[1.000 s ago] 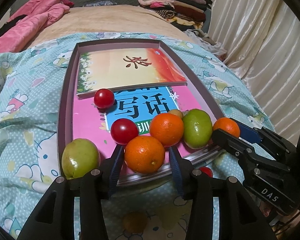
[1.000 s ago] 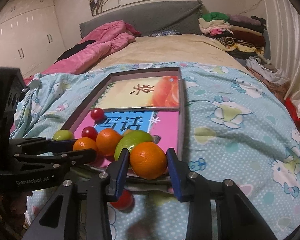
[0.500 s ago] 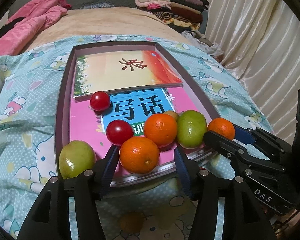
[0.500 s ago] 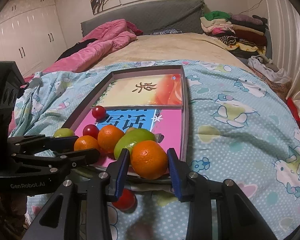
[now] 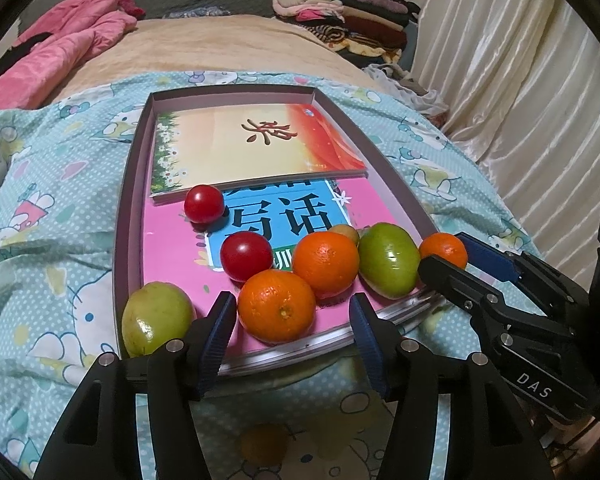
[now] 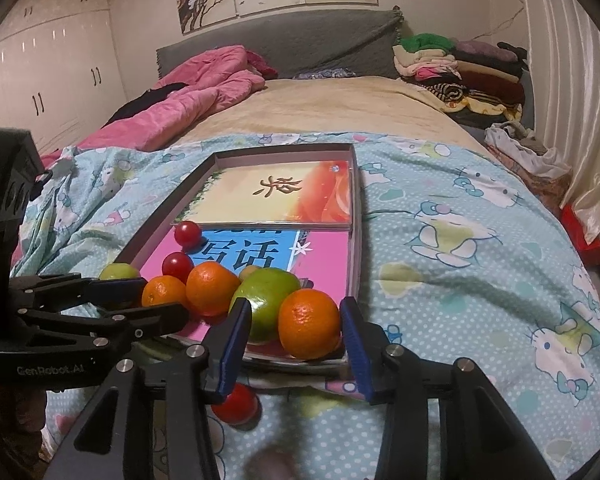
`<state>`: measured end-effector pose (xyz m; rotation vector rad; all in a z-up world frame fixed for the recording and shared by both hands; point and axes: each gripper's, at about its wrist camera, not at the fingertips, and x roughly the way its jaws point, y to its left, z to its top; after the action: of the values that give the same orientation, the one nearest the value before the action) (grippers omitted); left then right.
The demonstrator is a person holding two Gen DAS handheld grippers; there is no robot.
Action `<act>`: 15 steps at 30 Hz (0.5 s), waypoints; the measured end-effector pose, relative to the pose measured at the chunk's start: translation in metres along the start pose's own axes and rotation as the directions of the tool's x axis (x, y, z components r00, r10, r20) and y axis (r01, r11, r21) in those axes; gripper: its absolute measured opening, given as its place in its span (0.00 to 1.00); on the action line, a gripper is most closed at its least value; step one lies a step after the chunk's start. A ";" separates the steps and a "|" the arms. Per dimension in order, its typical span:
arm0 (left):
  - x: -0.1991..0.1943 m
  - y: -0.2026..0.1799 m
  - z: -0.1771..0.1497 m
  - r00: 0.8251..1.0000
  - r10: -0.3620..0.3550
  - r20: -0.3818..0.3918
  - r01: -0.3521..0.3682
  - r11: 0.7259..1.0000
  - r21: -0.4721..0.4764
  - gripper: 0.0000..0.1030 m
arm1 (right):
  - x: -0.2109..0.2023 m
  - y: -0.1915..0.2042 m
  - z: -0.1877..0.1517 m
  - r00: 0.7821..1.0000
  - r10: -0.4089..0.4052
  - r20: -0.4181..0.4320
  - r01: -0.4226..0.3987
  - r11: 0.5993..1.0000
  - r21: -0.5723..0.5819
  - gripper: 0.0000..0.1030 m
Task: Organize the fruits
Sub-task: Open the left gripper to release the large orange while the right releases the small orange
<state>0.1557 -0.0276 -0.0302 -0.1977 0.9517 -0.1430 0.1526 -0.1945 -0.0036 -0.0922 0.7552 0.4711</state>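
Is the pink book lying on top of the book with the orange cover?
No, the orange-covered book overlaps the far edge of the pink book inside the tray, so the pink one is underneath.

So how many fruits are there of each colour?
Orange: 3
Red: 3
Green: 2
Yellow-brown: 1
Total: 9

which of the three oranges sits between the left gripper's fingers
The orange at the pink book's near edge, between the left gripper pads with gaps both sides. The middle orange lies behind it; the right orange is by the right gripper.
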 end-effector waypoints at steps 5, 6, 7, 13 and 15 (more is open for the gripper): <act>-0.002 0.000 0.000 1.000 -0.005 0.007 0.005 1.000 0.001 0.59 | 0.000 -0.002 0.000 1.000 0.004 -0.002 -0.004 1.000 0.007 0.49; -0.003 0.000 0.000 1.000 -0.006 0.010 0.006 1.000 0.001 0.60 | 0.000 -0.002 0.000 1.000 0.003 -0.003 -0.003 1.000 0.007 0.49; -0.004 0.000 0.000 1.000 -0.008 0.013 0.008 1.000 0.001 0.61 | 0.000 -0.002 0.000 1.000 0.002 -0.002 -0.002 1.000 0.006 0.49; -0.007 0.001 0.001 1.000 -0.013 0.025 0.013 1.000 -0.001 0.64 | -0.004 -0.002 0.001 1.000 -0.005 0.014 0.005 1.000 0.012 0.51; -0.008 0.001 0.002 1.000 -0.014 0.028 0.014 1.000 -0.003 0.64 | -0.006 -0.003 0.002 1.000 -0.005 0.020 0.005 1.000 0.019 0.53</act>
<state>0.1524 -0.0249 -0.0232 -0.2085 0.9233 -0.1516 0.1516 -0.1992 0.0012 -0.0714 0.7391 0.4594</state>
